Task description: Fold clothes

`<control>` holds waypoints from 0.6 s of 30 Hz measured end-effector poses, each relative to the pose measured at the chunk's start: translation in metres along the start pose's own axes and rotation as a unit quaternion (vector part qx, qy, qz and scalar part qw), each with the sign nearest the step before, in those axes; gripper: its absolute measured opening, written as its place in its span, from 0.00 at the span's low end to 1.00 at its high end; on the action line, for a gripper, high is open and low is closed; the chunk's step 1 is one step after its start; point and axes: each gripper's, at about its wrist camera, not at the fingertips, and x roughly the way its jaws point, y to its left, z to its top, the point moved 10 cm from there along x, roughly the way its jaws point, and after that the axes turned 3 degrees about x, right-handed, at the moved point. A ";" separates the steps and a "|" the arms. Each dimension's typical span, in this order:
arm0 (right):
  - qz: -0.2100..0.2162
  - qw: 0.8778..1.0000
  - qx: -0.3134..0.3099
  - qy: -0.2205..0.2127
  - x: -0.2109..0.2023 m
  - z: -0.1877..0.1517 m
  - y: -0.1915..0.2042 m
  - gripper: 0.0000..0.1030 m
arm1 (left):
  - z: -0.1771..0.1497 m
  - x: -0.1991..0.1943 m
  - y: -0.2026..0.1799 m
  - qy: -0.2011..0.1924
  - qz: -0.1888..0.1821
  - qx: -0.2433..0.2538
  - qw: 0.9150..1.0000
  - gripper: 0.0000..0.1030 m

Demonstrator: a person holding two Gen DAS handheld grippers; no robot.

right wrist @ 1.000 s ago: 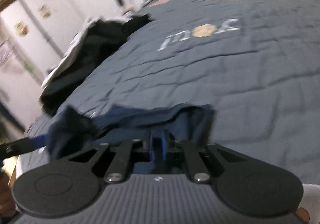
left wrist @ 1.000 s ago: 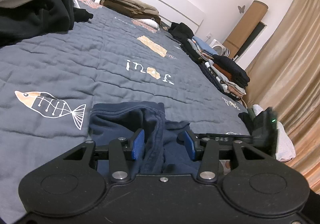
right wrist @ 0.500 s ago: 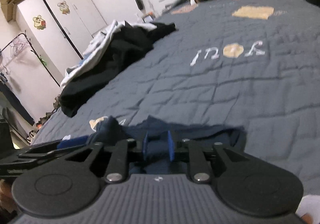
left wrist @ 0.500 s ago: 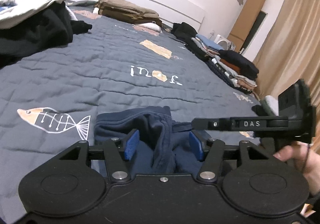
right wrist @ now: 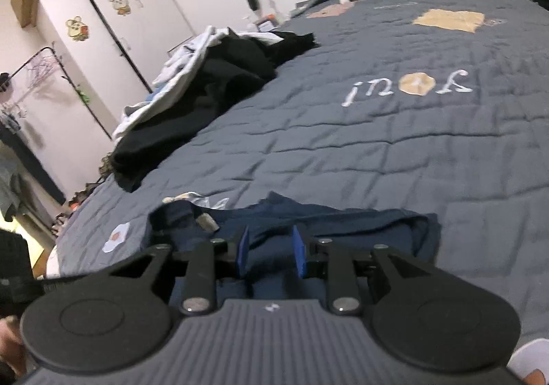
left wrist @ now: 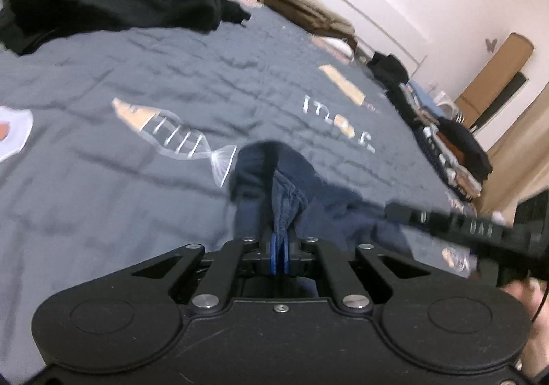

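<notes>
Now left tool point(left wrist: 279, 253) pinches the navy garment point(left wrist: 288, 199); right tool point(right wrist: 269, 249) stands parted, opening.

A grey quilted bedspread point(right wrist: 343, 151) carries a fish-skeleton motif point(left wrist: 171, 131) and white lettering point(right wrist: 408, 86). A white two-door wardrobe point(right wrist: 113, 42) with animal stickers stands against the wall. A beige curtain point(left wrist: 514, 158) hangs beside a brown upright panel point(left wrist: 494, 76).

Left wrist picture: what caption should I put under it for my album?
Left gripper pinches a fold of the navy garment on the grey quilt.
</notes>
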 end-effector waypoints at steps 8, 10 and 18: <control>0.062 0.994 0.053 0.072 0.032 -0.004 0.018 0.36 | -0.004 -0.005 -0.002 0.009 -0.004 -0.003 1.000 0.04; 0.064 0.991 0.079 0.088 0.046 -0.002 0.016 0.38 | -0.005 -0.005 -0.002 0.012 -0.006 -0.004 1.000 0.04; 0.039 0.986 0.095 0.133 0.078 -0.011 0.018 0.40 | -0.006 -0.008 -0.002 0.017 -0.013 -0.003 1.000 0.04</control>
